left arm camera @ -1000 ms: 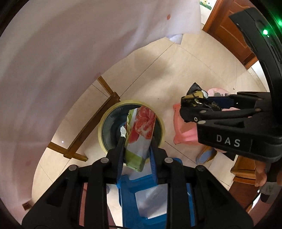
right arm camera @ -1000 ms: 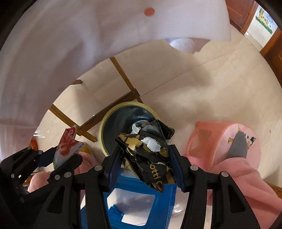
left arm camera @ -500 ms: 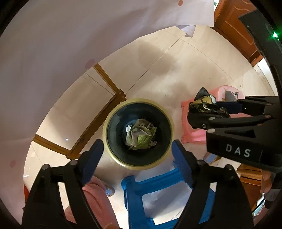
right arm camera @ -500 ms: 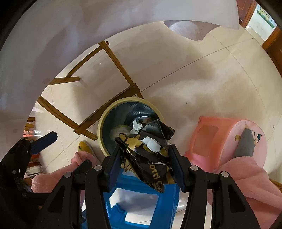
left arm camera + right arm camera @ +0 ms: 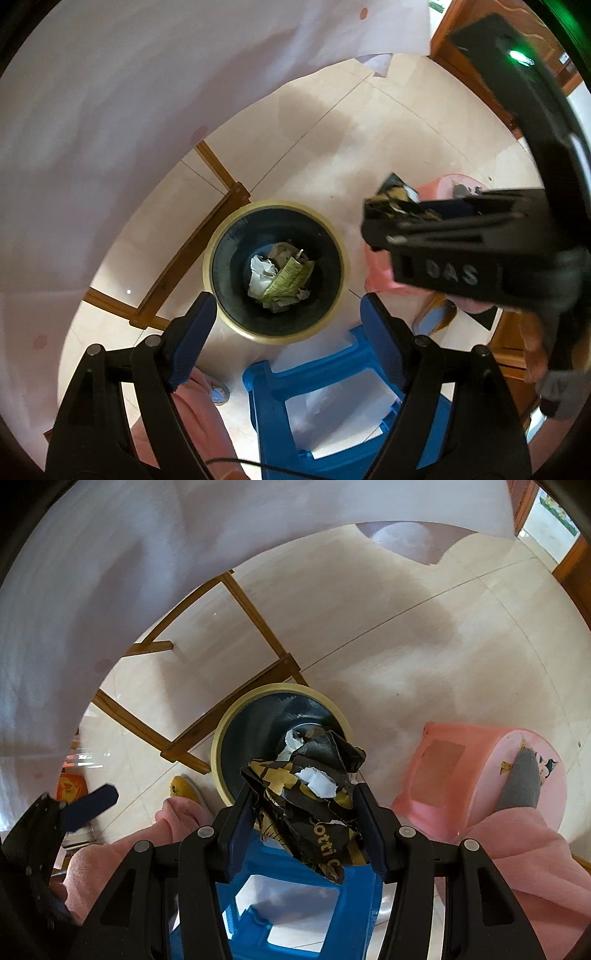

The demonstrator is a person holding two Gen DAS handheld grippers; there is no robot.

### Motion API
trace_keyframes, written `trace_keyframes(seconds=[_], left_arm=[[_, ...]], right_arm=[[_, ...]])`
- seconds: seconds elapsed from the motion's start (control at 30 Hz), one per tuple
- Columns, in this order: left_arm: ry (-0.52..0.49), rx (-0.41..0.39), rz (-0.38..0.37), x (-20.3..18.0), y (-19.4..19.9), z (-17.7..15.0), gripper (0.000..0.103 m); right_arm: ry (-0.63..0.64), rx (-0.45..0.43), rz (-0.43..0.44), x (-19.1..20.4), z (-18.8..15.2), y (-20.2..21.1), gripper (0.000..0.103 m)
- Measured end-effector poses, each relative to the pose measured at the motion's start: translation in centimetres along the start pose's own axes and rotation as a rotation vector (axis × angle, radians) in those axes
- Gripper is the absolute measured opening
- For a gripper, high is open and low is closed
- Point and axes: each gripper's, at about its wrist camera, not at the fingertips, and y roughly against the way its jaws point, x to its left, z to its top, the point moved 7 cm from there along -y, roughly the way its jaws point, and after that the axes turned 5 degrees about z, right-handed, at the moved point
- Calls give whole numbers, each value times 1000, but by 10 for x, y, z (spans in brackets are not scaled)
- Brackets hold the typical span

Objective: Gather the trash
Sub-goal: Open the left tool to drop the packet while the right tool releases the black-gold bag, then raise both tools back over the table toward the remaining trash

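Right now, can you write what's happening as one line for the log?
left tool: open, above trash bin | right tool: shut on black-and-gold wrapper | bin: crumpled wrappers inside

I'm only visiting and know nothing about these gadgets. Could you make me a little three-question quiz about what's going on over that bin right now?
1. True or false: the left gripper is open with nothing in it.
2. What does the right gripper hold? A) a black and gold wrapper B) a glass bottle C) a spoon
3. Fill in: crumpled trash already lies inside the round ____.

Key: 1 true. 2 A; the wrapper is pinched between both fingers. 3 bin; it stands on the floor beside a blue stool and a pink stool.
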Motion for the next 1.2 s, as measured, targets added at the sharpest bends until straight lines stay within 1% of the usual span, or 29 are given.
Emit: trace_keyframes(seconds=[0.13, 0.33, 0.37, 0.53, 0.57, 0.7, 0.83, 0.9, 1.13, 1.2], left_arm=[[-14, -22, 1, 0, 14, -8, 78], [-28, -83, 21, 3, 42, -12, 78], [-28, -96, 30, 4, 47, -13, 78], [-19, -159, 97, 13, 68, -11, 78], [-13, -169, 111, 17, 72, -11, 78], [21, -179, 140, 32, 84, -13, 78], [70, -174, 153, 47, 94, -17, 78], [95, -173, 155, 54, 101, -19, 78], [143, -170, 163, 64, 121, -18, 78], [158, -182, 176, 68, 132, -16, 78]], right_arm=[[12, 1, 21, 10, 2, -3, 53], [51, 1, 59, 32, 4, -5, 54], [58, 2, 66, 36, 5, -5, 56], [101, -7, 77, 51, 4, -2, 58], [107, -9, 79, 53, 4, -2, 60], [118, -17, 92, 59, 5, 0, 74], [129, -21, 106, 67, 6, 2, 79], [135, -24, 111, 69, 6, 5, 86], [162, -37, 126, 81, 6, 15, 88], [169, -45, 136, 84, 7, 21, 88]])
